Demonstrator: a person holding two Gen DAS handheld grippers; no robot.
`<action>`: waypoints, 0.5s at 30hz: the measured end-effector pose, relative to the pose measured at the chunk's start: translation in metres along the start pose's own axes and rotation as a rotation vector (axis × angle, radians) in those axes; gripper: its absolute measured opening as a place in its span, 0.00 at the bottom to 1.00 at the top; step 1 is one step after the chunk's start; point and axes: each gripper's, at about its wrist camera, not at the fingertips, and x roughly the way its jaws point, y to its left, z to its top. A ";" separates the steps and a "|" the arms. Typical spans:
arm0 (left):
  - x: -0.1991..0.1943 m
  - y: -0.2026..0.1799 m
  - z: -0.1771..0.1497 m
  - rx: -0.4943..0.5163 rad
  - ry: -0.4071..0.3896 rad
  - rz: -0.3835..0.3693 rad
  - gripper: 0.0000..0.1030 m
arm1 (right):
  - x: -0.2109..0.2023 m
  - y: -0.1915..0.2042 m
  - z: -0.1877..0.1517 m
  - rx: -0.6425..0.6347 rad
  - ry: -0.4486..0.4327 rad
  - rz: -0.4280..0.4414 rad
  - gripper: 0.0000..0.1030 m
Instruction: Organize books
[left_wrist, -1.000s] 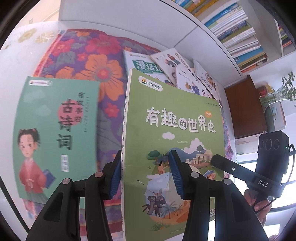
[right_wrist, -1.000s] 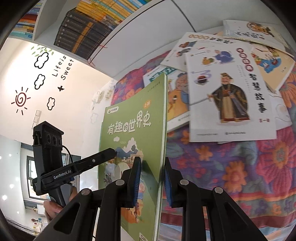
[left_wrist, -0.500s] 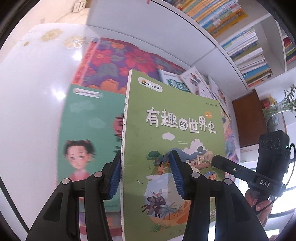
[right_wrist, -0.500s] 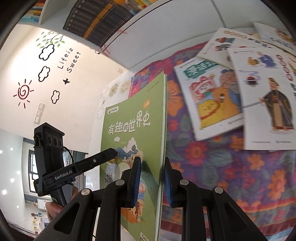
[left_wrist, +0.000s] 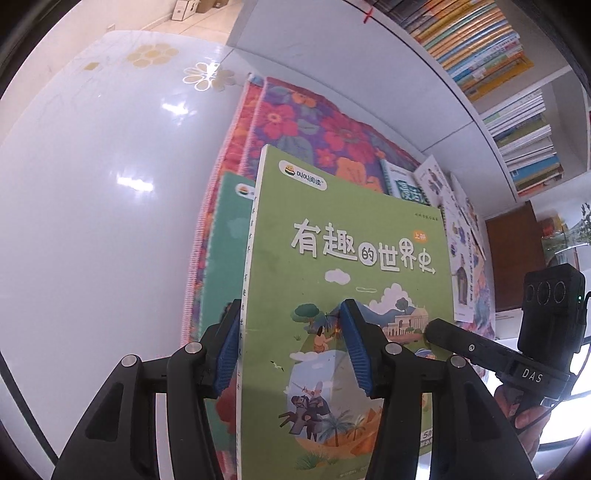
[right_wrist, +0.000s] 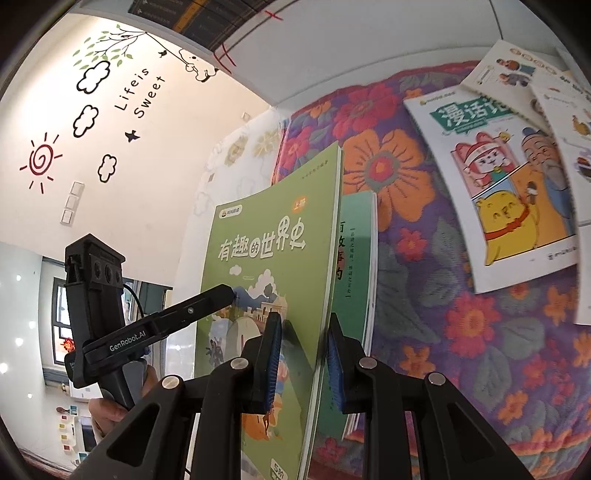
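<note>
- Green book (left_wrist: 351, 302) stands upright in the air above the flowered cloth (left_wrist: 314, 129), held at its lower part by both grippers, directly over a teal book (left_wrist: 225, 258) that lies flat at the cloth's edge.
- Left gripper (left_wrist: 288, 347) straddles the spine side; its jaws are opening, the left pad beside the spine, the right pad in front of the cover. Whether the pads press it, I cannot tell.
- Right gripper (right_wrist: 303, 362) pinches the book's free edge between its blue pads, jaws narrowly set.
- Done so far, by the look of it: one book, the teal one, is set apart from the rest, and the green one is about to join it.
- Left to do: lay the green book on the teal one, then gather the loose books (right_wrist: 491, 192) scattered farther along the cloth, several overlapping.
- Shelves (left_wrist: 517, 122) behind are already full of books; whether the pile ends up there is unclear.
</note>
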 end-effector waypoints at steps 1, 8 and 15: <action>0.002 0.002 0.000 -0.003 0.003 0.001 0.47 | 0.003 0.000 0.001 0.000 0.003 -0.003 0.23; 0.012 0.007 0.005 0.020 0.003 0.037 0.47 | 0.022 -0.001 0.003 0.013 0.018 -0.026 0.23; 0.022 0.014 0.008 0.012 0.021 0.042 0.47 | 0.032 -0.007 0.004 0.033 0.023 -0.040 0.24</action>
